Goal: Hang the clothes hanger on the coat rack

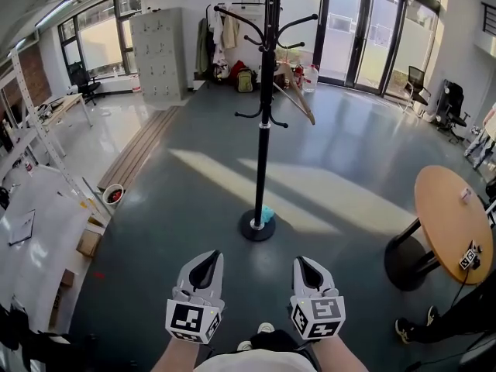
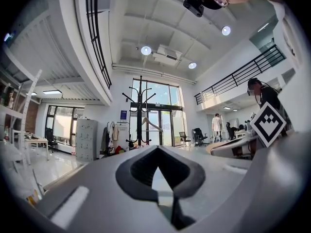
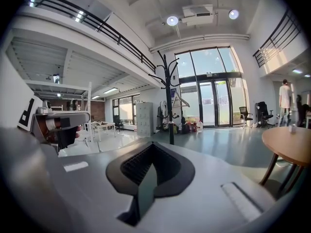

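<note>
The black coat rack (image 1: 263, 130) stands on its round base in the middle of the floor, ahead of me. A wooden clothes hanger (image 1: 294, 95) hangs tilted from a hook on the rack's right side. My left gripper (image 1: 208, 260) and right gripper (image 1: 304, 266) are low and close to me, side by side, well short of the rack. Both are shut and hold nothing. The left gripper view shows its gripper (image 2: 158, 152) with the coat rack (image 2: 140, 110) and hanger (image 2: 151, 124) far off. In the right gripper view the gripper (image 3: 150, 149) points toward the rack (image 3: 169, 101) and hanger (image 3: 180, 101).
A round wooden table (image 1: 453, 215) stands at the right, with a person's shoes (image 1: 407, 328) beside it. Grey lockers (image 1: 159, 53) and hung clothes line the back wall. A white desk (image 1: 31, 208) sits at the left. A small blue item (image 1: 266, 213) lies on the rack's base.
</note>
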`<act>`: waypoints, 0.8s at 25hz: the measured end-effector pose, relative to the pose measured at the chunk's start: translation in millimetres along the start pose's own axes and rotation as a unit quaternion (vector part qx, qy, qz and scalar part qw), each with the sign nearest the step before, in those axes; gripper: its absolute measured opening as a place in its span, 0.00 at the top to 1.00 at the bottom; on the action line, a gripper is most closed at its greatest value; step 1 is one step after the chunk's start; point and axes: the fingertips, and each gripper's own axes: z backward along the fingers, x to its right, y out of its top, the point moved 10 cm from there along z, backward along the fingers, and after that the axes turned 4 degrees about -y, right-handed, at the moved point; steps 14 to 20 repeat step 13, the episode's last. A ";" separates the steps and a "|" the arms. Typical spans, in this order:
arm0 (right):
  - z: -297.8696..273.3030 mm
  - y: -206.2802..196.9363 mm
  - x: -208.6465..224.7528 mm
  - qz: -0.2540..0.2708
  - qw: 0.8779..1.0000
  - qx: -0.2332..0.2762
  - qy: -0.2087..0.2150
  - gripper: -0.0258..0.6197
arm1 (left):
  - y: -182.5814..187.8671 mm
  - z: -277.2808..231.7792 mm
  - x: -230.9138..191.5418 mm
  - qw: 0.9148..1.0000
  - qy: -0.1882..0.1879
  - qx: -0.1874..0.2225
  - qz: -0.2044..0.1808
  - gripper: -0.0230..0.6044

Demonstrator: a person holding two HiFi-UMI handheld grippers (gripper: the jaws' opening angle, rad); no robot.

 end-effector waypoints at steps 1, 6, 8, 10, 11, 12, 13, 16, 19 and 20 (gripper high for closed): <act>0.1 0.0 -0.3 0.000 1.000 0.001 0.000 0.92 | -0.3 0.2 -0.3 1.000 0.000 0.000 0.000 0.96; 1.1 -1.1 -4.9 0.002 1.000 0.000 -0.001 0.92 | -2.5 2.9 -3.1 1.000 -0.001 0.000 -0.002 0.96; 0.7 -2.1 -7.0 0.003 1.000 0.000 -0.001 0.92 | -3.3 3.9 -4.6 1.000 -0.002 0.000 -0.002 0.96; -0.5 -2.2 -7.9 0.003 1.000 0.000 -0.001 0.92 | -3.7 3.5 -5.7 1.000 -0.002 0.001 -0.003 0.96; -0.8 -2.0 -8.2 0.003 1.000 0.000 -0.001 0.92 | -3.8 3.5 -6.0 1.000 -0.003 0.001 -0.004 0.96; -1.0 -1.9 -8.5 0.004 1.000 0.000 -0.001 0.92 | -3.9 3.6 -6.3 1.000 -0.003 0.002 -0.004 0.96; -1.1 -1.6 -8.9 0.004 1.000 -0.001 -0.001 0.92 | -3.9 3.8 -6.5 1.000 -0.003 0.002 -0.004 0.96; -1.1 -1.6 -8.9 0.004 1.000 -0.001 -0.001 0.92 | -3.9 3.8 -6.5 1.000 -0.003 0.002 -0.004 0.96; -1.1 -1.6 -8.9 0.004 1.000 -0.001 -0.001 0.92 | -3.9 3.8 -6.5 1.000 -0.003 0.002 -0.004 0.96; -1.1 -1.6 -8.9 0.004 1.000 -0.001 -0.001 0.92 | -3.9 3.8 -6.5 1.000 -0.003 0.002 -0.004 0.96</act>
